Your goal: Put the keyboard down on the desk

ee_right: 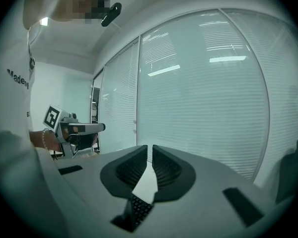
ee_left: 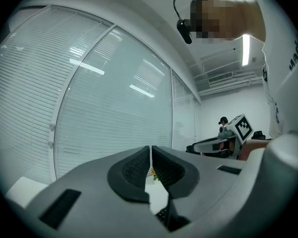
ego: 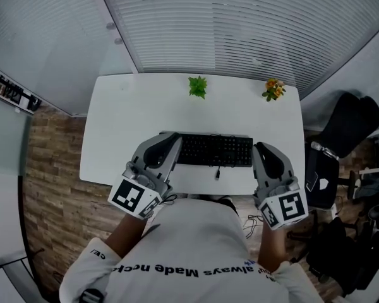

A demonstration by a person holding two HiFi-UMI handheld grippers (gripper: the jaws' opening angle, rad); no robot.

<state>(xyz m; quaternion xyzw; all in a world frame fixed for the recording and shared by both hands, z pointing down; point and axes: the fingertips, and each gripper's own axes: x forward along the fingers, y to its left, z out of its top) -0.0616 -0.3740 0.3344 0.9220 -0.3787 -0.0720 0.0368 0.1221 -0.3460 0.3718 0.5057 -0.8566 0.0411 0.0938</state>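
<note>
Forearms tucked close to body. left tongs [ego: 171, 146] and right tongs [ego: 261, 151] angled inward over ends of flat black plastic keyboard [ego: 215, 150]. Both tongs pressed together, nothing visible between pads. Keyboard lies flat near front edge of white rectangular surface [ego: 139, 109]. Guessing it's light, stiff, bit slick, so take it by short ends and keep level. Small green plant [ego: 198, 86] way at back.

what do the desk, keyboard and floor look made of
Desk: smooth matte white top, likely laminate or painted board.
Keyboard: matte black with many small keys, probably plastic.
Floor: brown planks with visible seams and grain, either wood or wood-look laminate; can't tell which.
</note>
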